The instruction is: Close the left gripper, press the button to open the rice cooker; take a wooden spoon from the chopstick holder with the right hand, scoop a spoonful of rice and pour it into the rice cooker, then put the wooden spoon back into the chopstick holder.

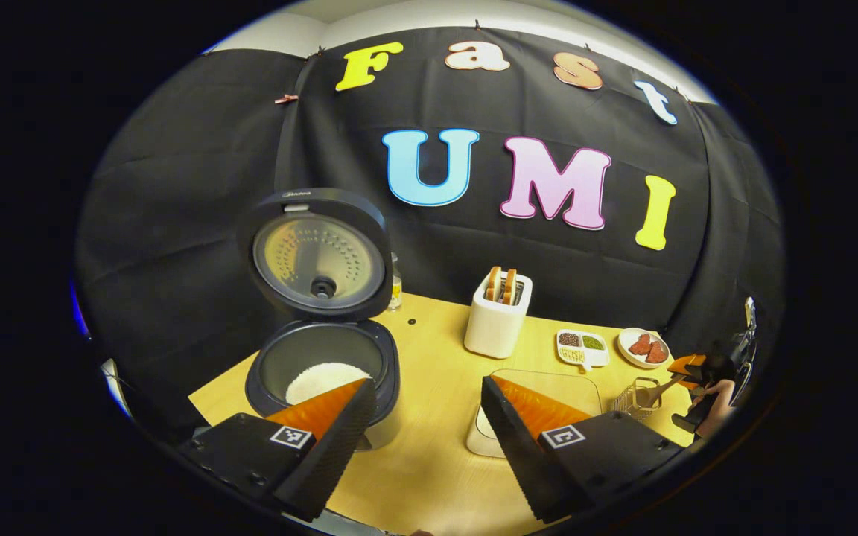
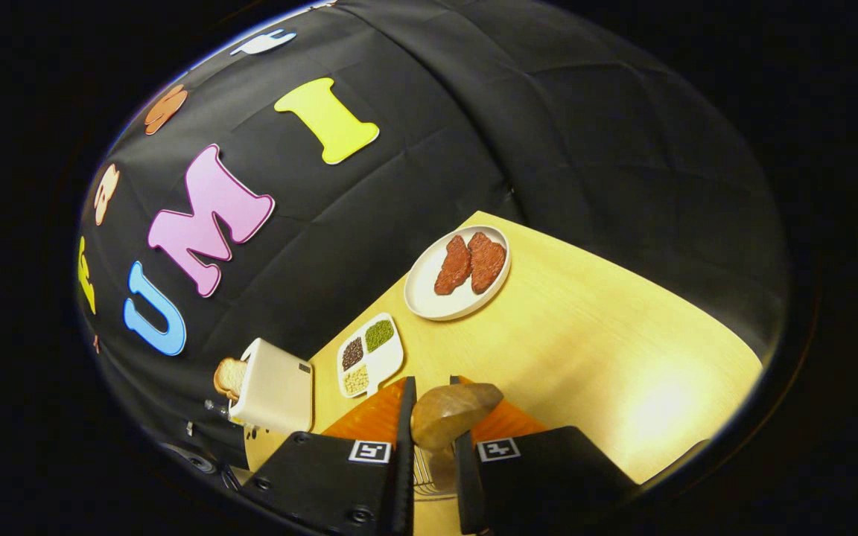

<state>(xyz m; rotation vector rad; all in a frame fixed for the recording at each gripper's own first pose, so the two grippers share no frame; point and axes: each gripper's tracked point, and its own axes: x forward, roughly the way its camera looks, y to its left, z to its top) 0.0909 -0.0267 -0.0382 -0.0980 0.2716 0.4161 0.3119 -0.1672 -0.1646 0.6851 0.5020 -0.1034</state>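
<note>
Now my right gripper (image 2: 433,439) clamps the wooden spoon (image 2: 450,413) near its bowl at six o'clock; light, stiff, smooth wood, so I'd grip the handle firmly

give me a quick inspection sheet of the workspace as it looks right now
surface: yellow wooden table, no spills seen
job's things: rice cooker lid up, white rice in the pot; wooden spoon held over the wire chopstick holder; clear rice container in front of the left gripper
clutter: toaster with bread, divided dish of beans, plate of meat, small bottle behind the cooker
grippers: left gripper open, holding nothing; right gripper shut on the wooden spoon
cables: nothing seen
surroundings: black cloth wall behind the table; a hand on the right gripper
</note>
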